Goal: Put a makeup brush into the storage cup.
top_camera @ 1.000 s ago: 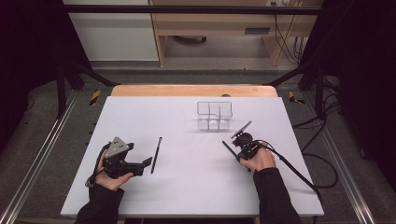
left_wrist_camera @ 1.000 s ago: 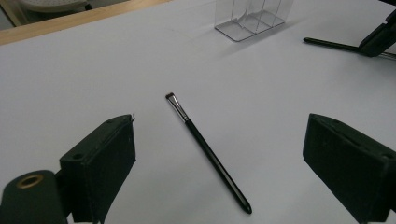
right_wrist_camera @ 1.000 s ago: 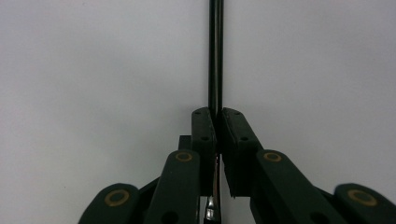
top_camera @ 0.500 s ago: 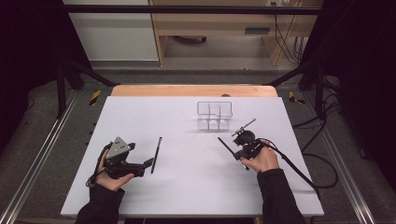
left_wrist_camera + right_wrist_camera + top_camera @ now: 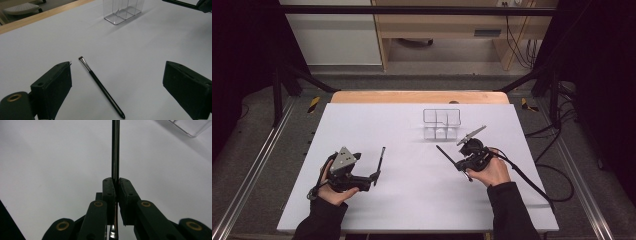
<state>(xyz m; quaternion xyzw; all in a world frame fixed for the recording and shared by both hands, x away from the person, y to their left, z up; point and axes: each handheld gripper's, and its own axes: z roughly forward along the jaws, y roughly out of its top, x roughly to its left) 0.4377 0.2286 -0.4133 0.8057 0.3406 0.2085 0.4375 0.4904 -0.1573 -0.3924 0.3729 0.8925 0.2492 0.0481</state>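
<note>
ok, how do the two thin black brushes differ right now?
The thin black brush by the left gripper lies flat on the white table, untouched between the left gripper's open jaws. The thin black brush in the right gripper is clamped, lifted off the table. Both are slim and dark-handled.

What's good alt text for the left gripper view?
A thin black makeup brush lies flat on the white table between the open left gripper jaws, untouched. A clear acrylic organizer stands farther back, near the table's wooden edge.
</note>
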